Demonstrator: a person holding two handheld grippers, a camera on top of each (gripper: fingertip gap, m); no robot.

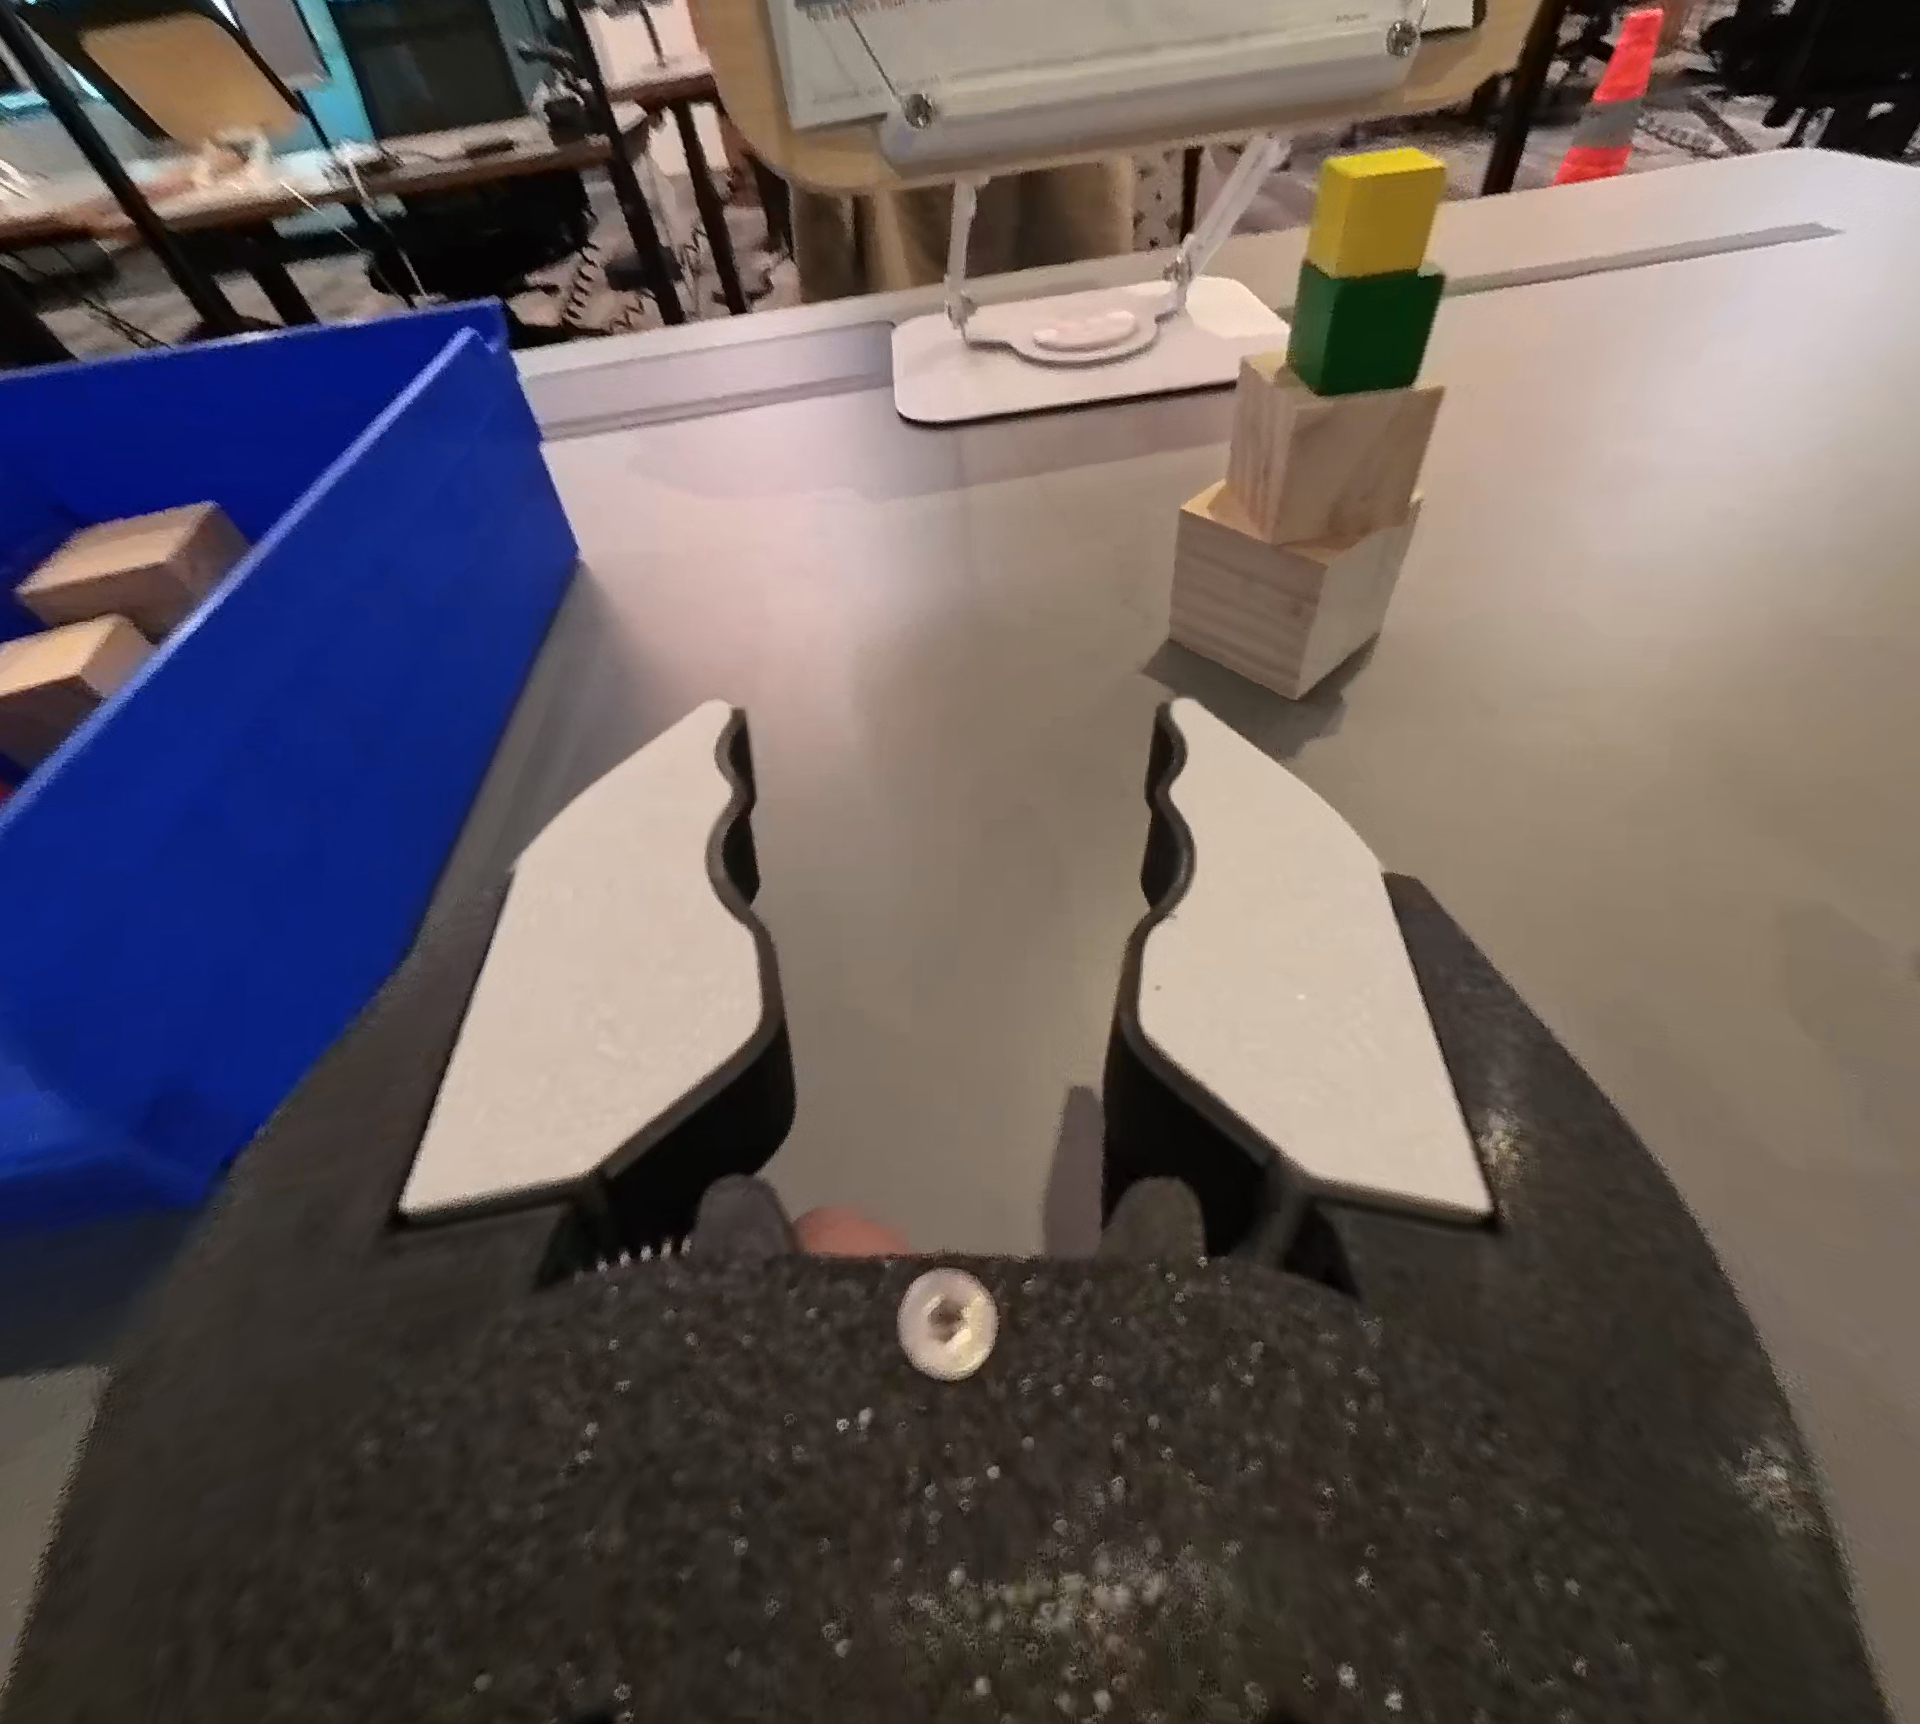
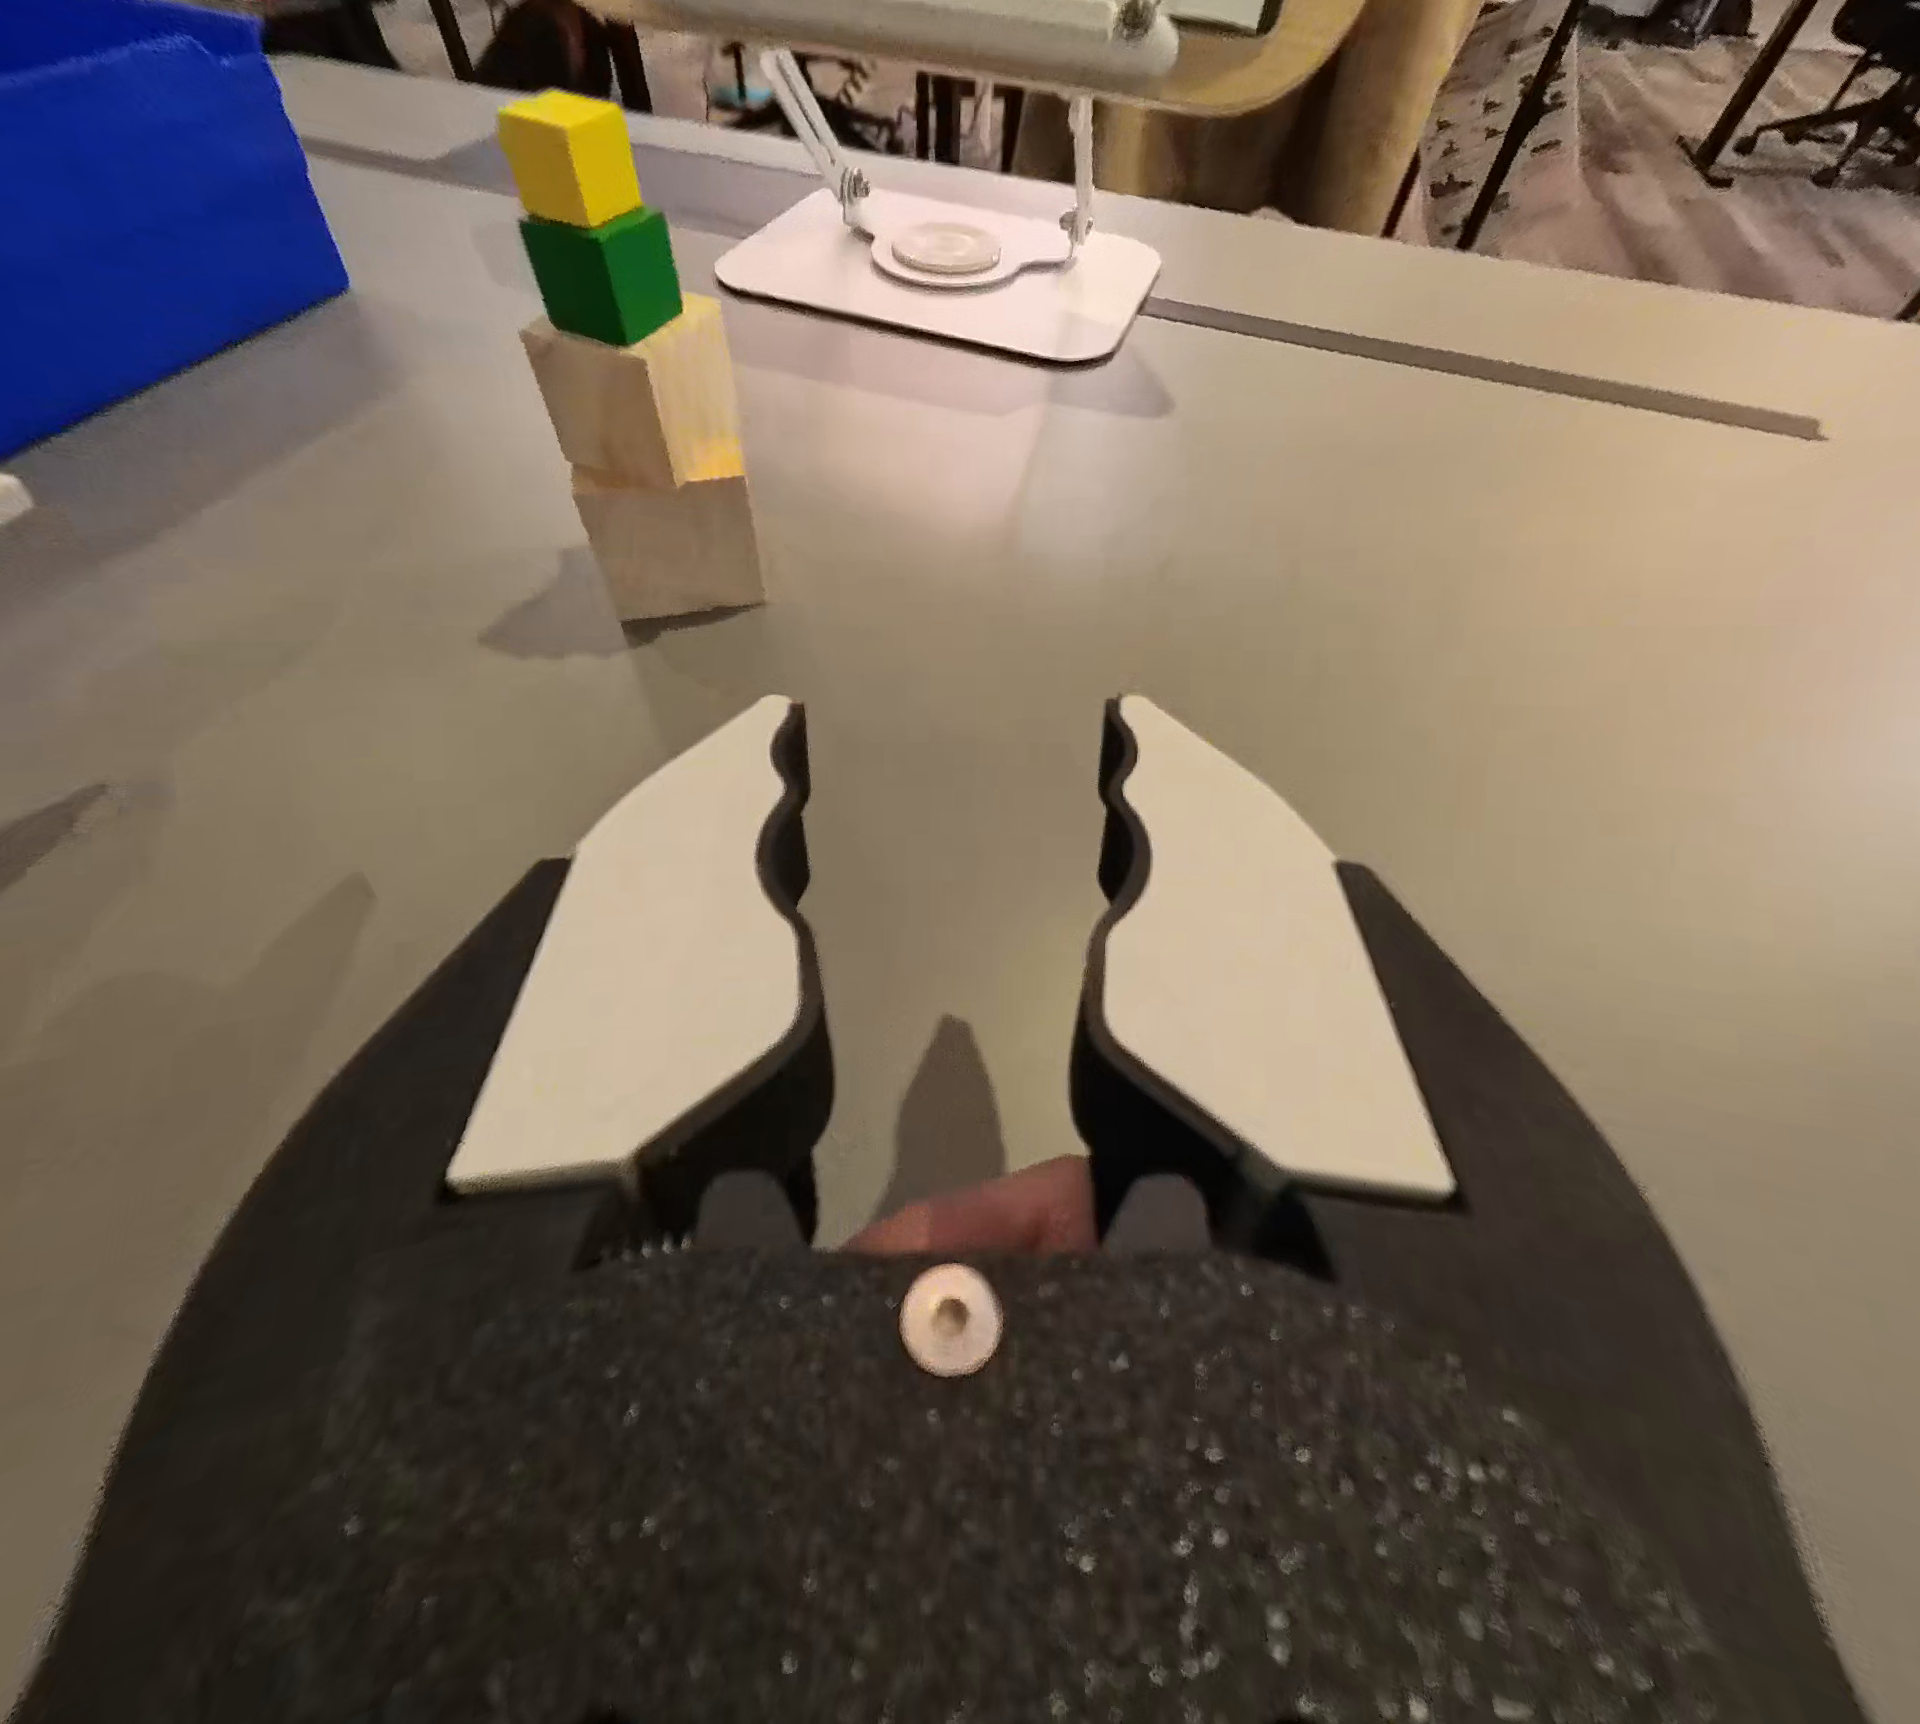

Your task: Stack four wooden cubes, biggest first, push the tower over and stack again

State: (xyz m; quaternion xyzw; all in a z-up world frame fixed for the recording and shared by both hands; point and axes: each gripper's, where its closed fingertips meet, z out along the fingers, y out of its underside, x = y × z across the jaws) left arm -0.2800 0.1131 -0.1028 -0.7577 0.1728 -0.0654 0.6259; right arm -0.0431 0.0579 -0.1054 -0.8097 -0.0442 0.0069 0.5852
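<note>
Toward the far edge of the grey table (image 1: 935, 635), just in front of the white stand (image 1: 1081, 355) that holds up the instruction sheet, your tower of four cubes stands complete. At the base sits the largest pale wooden cube (image 1: 1283, 599), its end grain showing in fine layers. On it rests a smaller pale cube (image 1: 1330, 459), twisted so its corners overhang, then a green cube (image 1: 1361, 329), then a yellow cube (image 1: 1377, 214) on top (shifted a little off-centre). You hold both tools back from it: your left gripper (image 1: 951, 718) and your right gripper (image 2: 951, 713) are each spread wide with nothing between the fingers. Along the left edge sits a blue bin (image 1: 312, 635) with more wooden blocks (image 1: 135, 568) inside.
</note>
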